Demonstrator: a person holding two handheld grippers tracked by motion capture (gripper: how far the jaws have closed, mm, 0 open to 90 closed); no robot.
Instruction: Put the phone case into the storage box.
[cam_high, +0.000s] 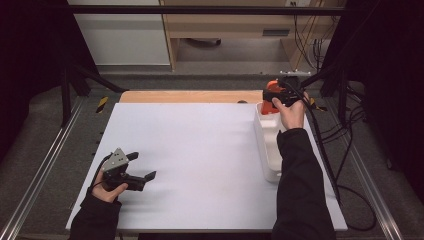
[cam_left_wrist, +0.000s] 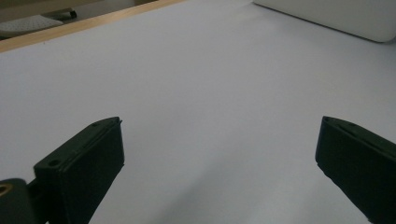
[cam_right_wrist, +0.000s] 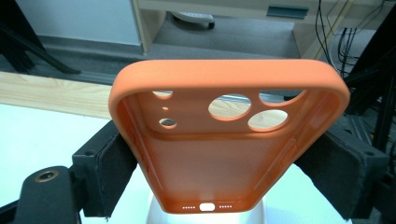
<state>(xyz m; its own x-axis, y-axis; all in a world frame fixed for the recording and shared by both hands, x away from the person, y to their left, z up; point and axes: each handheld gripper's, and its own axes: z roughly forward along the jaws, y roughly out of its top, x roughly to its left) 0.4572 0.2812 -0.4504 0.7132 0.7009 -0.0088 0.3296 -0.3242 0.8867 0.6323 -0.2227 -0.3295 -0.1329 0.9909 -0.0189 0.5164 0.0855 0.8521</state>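
While the right gripper (cam_high: 276, 96) pinches an orange phone case (cam_right_wrist: 224, 135) by its long sides above the far end of the white bin (cam_high: 267, 150), the left gripper (cam_high: 131, 172) rests low on the white mat (cam_high: 200, 160), well left of the bin, jaws spread wide with nothing between them. Seen from the right gripper view, the case points away from the jaws along its long axis, camera holes at the far end, charging port nearest, open inside facing up. It looks soft, matte, empty. Any release into the bin likely falls to the right hand (cam_high: 291, 112), far nearer.
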